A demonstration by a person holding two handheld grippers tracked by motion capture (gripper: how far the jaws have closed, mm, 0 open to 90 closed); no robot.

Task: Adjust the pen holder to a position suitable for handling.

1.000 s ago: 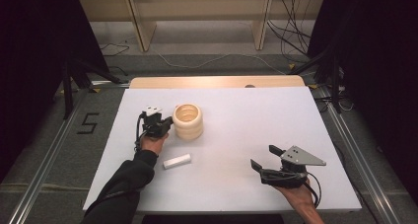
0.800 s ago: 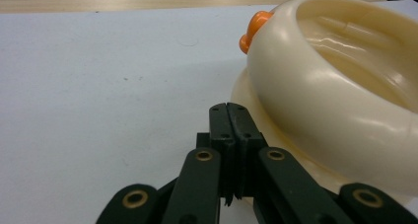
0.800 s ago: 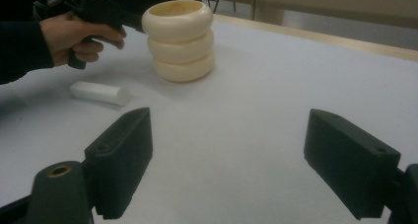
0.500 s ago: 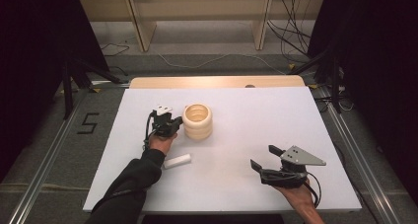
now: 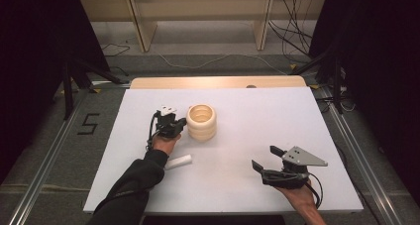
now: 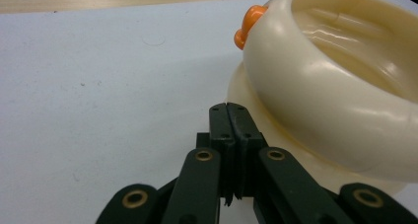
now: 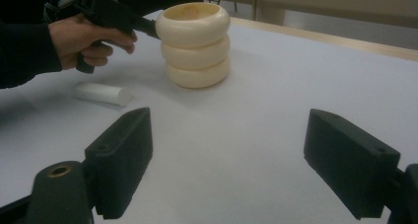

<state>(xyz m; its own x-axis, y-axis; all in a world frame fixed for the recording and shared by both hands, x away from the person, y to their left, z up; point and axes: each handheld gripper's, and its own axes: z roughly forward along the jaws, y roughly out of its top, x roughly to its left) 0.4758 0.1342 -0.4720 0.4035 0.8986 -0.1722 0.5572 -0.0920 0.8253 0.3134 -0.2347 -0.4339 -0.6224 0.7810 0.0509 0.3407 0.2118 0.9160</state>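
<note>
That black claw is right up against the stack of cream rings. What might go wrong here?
1. The left gripper, jaws shut, sits against the top ring of the ring stack; a push could slide that ring off or topple the stack.
2. The top ring already sits slightly askew on the ones below in the left gripper view, so it may shift easily.
3. The white cylinder lies by the person's left sleeve; a sleeve brush could roll it away.

A white tabletop (image 5: 297,116) ends at its far edge in a pale wooden strip (image 5: 218,82). Beyond it lies grey carpeted floor (image 5: 208,61) with loose cables (image 5: 292,36) and the legs of light wooden furniture (image 5: 141,27). Dark curtains (image 5: 34,61) flank both sides (a "5" (image 5: 88,124) marks the floor left), and metal rails (image 5: 44,170) run alongside.
</note>
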